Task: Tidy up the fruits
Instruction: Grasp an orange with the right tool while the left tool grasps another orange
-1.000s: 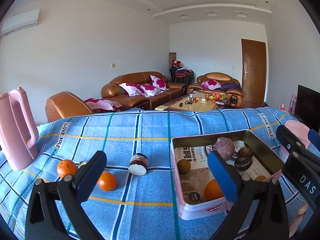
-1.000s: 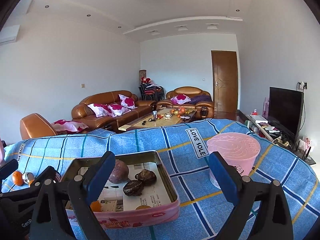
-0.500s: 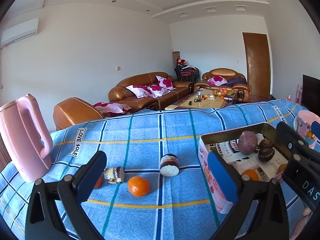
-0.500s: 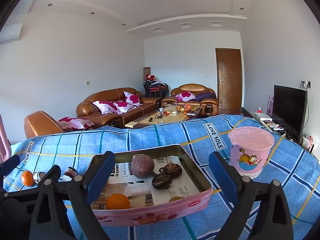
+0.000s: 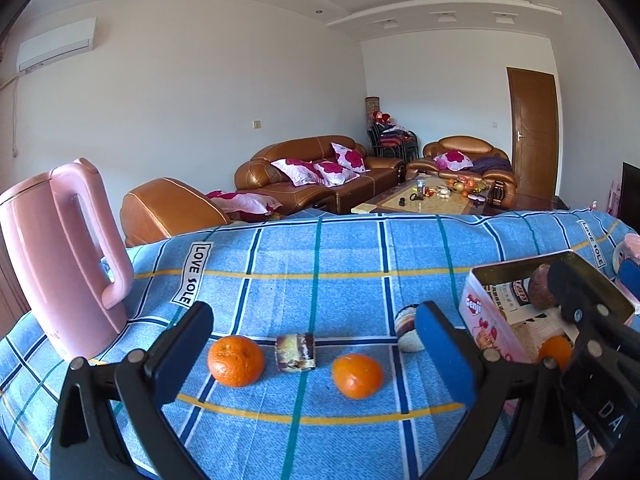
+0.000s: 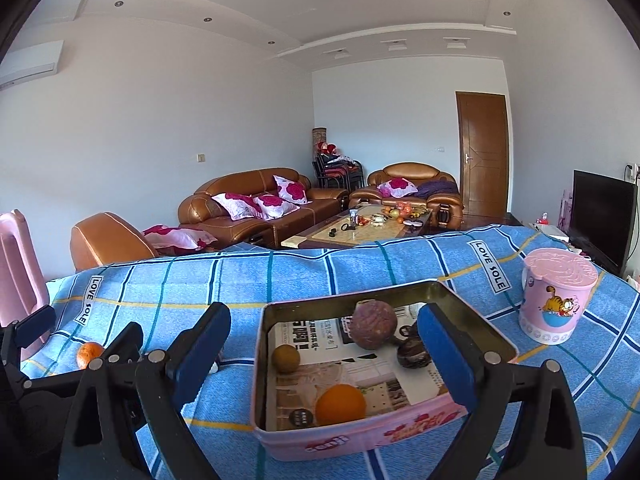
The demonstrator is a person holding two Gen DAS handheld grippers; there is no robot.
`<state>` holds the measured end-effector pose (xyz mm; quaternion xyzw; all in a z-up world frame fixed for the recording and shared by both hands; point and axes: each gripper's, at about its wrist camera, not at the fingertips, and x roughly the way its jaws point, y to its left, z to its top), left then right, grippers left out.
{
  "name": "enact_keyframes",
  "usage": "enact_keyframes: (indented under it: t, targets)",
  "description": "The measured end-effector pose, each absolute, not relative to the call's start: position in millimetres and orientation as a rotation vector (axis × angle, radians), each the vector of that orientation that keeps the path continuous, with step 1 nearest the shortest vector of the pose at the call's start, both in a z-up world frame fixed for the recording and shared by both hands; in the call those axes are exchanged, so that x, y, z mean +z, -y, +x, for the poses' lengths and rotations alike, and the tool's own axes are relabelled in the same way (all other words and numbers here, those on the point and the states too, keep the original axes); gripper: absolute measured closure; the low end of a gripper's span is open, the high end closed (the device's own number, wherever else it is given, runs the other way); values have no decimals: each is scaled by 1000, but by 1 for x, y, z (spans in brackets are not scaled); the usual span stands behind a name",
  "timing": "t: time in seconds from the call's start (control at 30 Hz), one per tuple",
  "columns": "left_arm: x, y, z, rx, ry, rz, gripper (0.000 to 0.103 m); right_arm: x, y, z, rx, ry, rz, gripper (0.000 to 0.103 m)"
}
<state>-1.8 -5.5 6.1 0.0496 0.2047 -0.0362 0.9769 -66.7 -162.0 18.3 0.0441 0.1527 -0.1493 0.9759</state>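
— Left tool [image 5: 312, 354] first: how far apart are its fingers?

— Spread wide, nothing between the pads, nothing touched. It hangs above the blue checked cloth [image 5: 320, 256] on the bench. Framed in the gap are a left orange [image 5: 236, 361], a small cut roll of cake [image 5: 295, 352] and a right orange [image 5: 357, 376], all lying on the cloth in a loose row, apart from one another.

— And the right tool [image 6: 324, 354]?

— Equally wide and empty. It hovers over the pink tin [image 6: 360, 438], which sits on the cloth just right of that row.

— What lies inside the tin?

— Newspaper lining, then an orange [image 6: 341, 405] near the front wall, a small brown round fruit [image 6: 285, 358] at the left, a large purplish round fruit [image 6: 374, 324] toward the back, and a dark shrivelled piece [image 6: 414, 354] partly behind the right finger.

— Which way does the tin run?

— Its long axis goes away from the right camera, the short lettered wall nearest the lens. The fruits are round, so no axis to give. The cake roll lies on its side, its cut end facing the left camera.

— Anything else on the bench?

— A pink kettle [image 5: 64, 256] stands upright at the far left, handle toward the fruit. A pink lidded cup [image 6: 556, 296] stands upright right of the tin, apart from it. Another roll [image 5: 406, 330] is half hidden behind the left tool's right finger.
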Motion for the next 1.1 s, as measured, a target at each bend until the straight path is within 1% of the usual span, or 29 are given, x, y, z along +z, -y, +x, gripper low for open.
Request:
enact_keyframes:
  t: [0.23,0.5,0.6,0.63,0.67,0.73,0.83,1.0,1.1]
  targets:
    - [2,-24,15,-28,-443,81,0,18,138,-55,-264,-317,88,7]
    - [-9,-83,48,118,-562,-10,0,16,122,-43,-239,-354,46,7]
    - [-14,-102,54,173,-591,-27,0,13,114,-33,-205,-398,23,8]
    - [-15,-107,56,184,-598,-33,0,12,112,-30,-189,-415,17,12]
    - [-16,-112,57,197,-602,-36,0,10,110,-26,-166,-434,14,23]
    - [-17,-118,59,217,-612,-38,0,7,104,-19,-118,-479,13,36]
    - [-19,-125,61,229,-632,-35,0,-2,95,-10,-15,-554,37,39]
    - [-20,-130,67,232,-647,-23,0,-14,71,4,88,-646,11,40]
    - [-21,-128,69,200,-672,-19,0,-23,60,14,93,-712,-8,44]
